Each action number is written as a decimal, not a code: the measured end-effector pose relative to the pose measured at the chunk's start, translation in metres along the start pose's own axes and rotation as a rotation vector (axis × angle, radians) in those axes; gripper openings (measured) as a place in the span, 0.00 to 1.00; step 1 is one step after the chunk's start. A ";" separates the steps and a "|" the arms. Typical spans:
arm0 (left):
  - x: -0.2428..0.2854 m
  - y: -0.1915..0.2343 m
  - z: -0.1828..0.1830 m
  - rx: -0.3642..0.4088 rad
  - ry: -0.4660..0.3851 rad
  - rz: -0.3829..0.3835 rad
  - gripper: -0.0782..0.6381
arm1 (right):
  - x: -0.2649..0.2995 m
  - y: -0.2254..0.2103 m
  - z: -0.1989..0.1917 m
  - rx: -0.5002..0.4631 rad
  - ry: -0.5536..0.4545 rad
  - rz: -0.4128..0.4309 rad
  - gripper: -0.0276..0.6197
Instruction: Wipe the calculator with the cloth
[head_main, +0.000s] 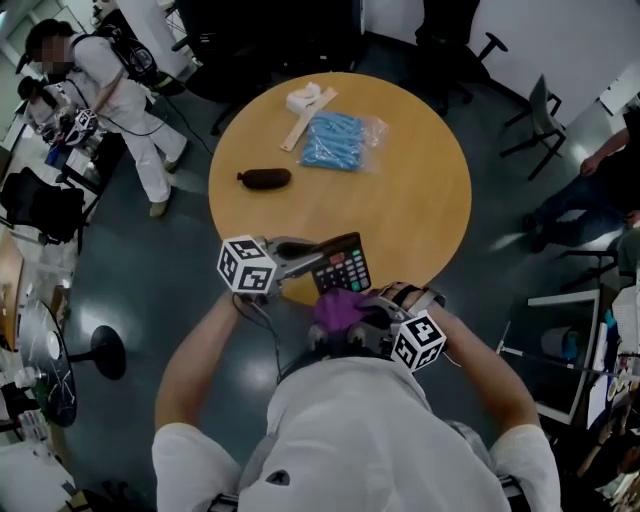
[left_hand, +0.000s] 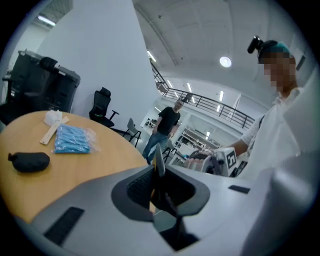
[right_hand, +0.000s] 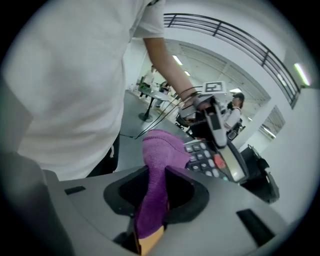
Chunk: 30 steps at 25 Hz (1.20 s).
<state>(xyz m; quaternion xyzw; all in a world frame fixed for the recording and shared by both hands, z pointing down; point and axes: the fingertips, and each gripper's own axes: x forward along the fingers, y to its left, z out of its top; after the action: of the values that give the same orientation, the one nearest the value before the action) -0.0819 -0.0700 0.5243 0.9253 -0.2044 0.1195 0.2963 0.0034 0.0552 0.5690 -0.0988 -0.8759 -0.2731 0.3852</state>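
Two tools busy: left tool (head_main: 300, 262) pinches black push-button calculator (head_main: 342, 266) by its edge; right tool (head_main: 362, 318) clamps purple fleecy cloth (head_main: 336, 306), just beside that calculator. Wiping seems underway — next, sweep cloth across its face.

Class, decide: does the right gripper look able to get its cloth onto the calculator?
Probably yes: the cloth in the right gripper is beside the calculator held by the left gripper, nothing between.

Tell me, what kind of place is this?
Probably an open office or lab hall: a round wooden table, a black office chair by the wall, and a railed upper walkway beyond.
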 end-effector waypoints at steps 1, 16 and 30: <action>0.000 0.000 -0.002 0.047 0.015 0.025 0.19 | -0.010 -0.008 -0.001 0.057 -0.021 -0.035 0.19; 0.022 -0.041 0.009 0.476 0.116 0.060 0.19 | -0.032 -0.140 0.045 -0.044 -0.075 -0.158 0.19; -0.005 -0.037 0.033 0.443 -0.050 0.078 0.18 | -0.066 -0.154 -0.006 0.201 -0.070 -0.242 0.19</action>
<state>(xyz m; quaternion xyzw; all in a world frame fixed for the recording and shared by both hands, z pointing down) -0.0661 -0.0610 0.4778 0.9618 -0.2162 0.1500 0.0760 -0.0068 -0.0736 0.4629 0.0369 -0.9173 -0.2248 0.3266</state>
